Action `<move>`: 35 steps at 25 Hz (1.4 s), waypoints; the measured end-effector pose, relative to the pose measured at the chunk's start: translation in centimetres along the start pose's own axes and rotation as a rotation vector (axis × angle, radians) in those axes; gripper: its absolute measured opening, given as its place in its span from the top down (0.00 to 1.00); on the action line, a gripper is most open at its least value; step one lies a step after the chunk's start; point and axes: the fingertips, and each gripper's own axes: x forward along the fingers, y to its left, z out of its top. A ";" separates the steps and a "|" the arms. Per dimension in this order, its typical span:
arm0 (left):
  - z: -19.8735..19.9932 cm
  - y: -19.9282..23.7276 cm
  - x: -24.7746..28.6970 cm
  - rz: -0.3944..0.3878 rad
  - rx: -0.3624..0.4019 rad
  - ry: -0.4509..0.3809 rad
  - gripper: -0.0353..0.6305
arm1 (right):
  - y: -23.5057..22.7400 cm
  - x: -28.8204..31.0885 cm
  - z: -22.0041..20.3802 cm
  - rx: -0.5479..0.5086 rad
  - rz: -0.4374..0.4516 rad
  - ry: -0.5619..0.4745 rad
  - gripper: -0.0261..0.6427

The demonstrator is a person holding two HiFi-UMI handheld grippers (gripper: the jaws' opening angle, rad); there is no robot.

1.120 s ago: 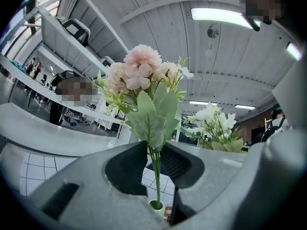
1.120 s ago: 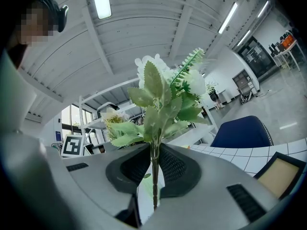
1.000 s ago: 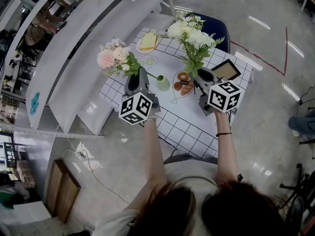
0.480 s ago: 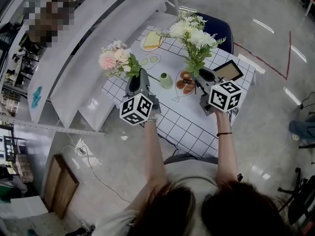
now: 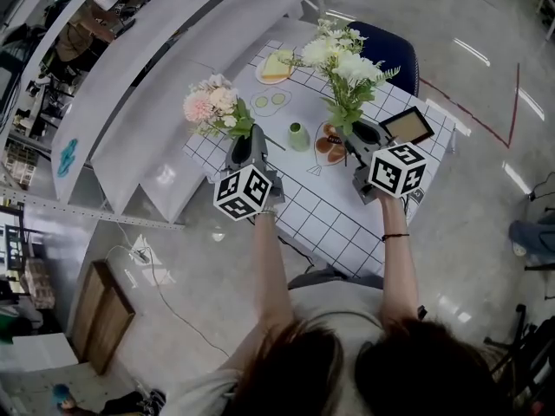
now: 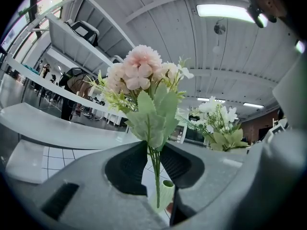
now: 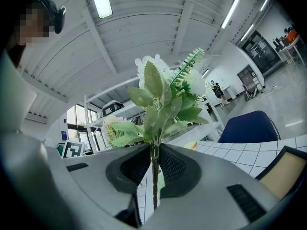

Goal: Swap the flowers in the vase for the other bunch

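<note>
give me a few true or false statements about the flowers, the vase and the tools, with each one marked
1. The left tool grips the pink bunch by its stems. True.
2. The right tool is empty. False: it is shut on the stem of the white bunch.
3. The green vase has flowers in it. False: it stands empty on the table, between the two tools.
4. A blue chair stands at the table's far side. True.
</note>
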 end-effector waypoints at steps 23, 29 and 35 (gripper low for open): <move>-1.2 0.3 -3.9 0.039 -0.011 0.004 0.83 | 1.6 -0.9 0.3 0.002 0.041 -0.009 0.88; -0.8 -0.4 -4.7 0.034 0.000 -0.001 0.83 | 2.2 -2.0 0.0 0.003 0.045 -0.008 0.88; 0.0 -1.5 -6.0 0.034 0.008 -0.020 0.83 | 2.8 -2.4 1.5 -0.012 0.033 -0.028 0.88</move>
